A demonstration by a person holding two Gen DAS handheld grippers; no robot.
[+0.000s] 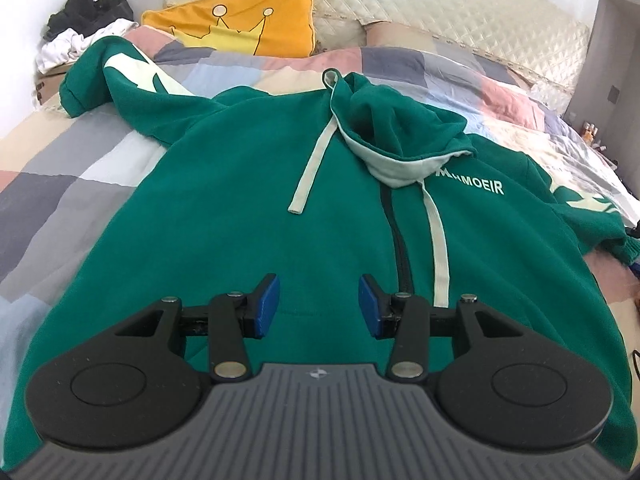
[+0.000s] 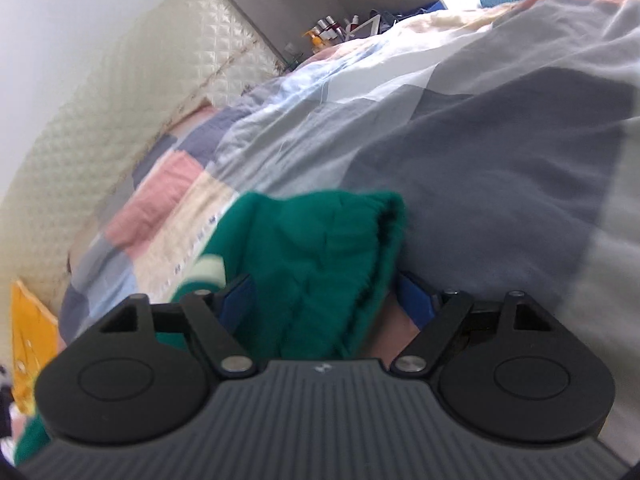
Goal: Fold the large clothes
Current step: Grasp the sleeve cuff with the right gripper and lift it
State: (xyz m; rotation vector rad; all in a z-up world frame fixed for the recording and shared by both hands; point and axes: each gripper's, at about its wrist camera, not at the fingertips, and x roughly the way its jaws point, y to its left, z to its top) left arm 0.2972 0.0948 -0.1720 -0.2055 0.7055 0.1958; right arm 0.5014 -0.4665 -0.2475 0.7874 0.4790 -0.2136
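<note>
A: Starting on the left: the far sleeve [image 1: 120,76] trails off toward the orange pillow [image 1: 248,20], crumpled near the bed's edge. The hoodie [image 1: 248,200] lies front up across the quilt [image 1: 60,184], body mostly flat, hood [image 1: 400,128] flopped forward over the chest.

B: And the left gripper [image 1: 319,306]?

A: Above the lower front, just left of the zip [image 1: 396,240]. Pads apart, nothing between them, not touching the cloth as far as I can tell.

B: So it's free to pin. I'd press it down at the shoulder line when the sleeve comes over, otherwise the body will drag.

A: Further right, the other sleeve [image 1: 580,216] runs off the side. In the right wrist view its cuff [image 2: 320,264] sits between the right gripper's [image 2: 326,294] pads, which stand wide and don't press on it. The picture is blurred.

B: Then bite the cuff edge squarely, both layers, before lifting. Keep the lift low and carry it straight across the chest, clear of the drawstrings [image 1: 438,248].

A: And flatten the hood first, I'd guess, or the fold lumps.
</note>
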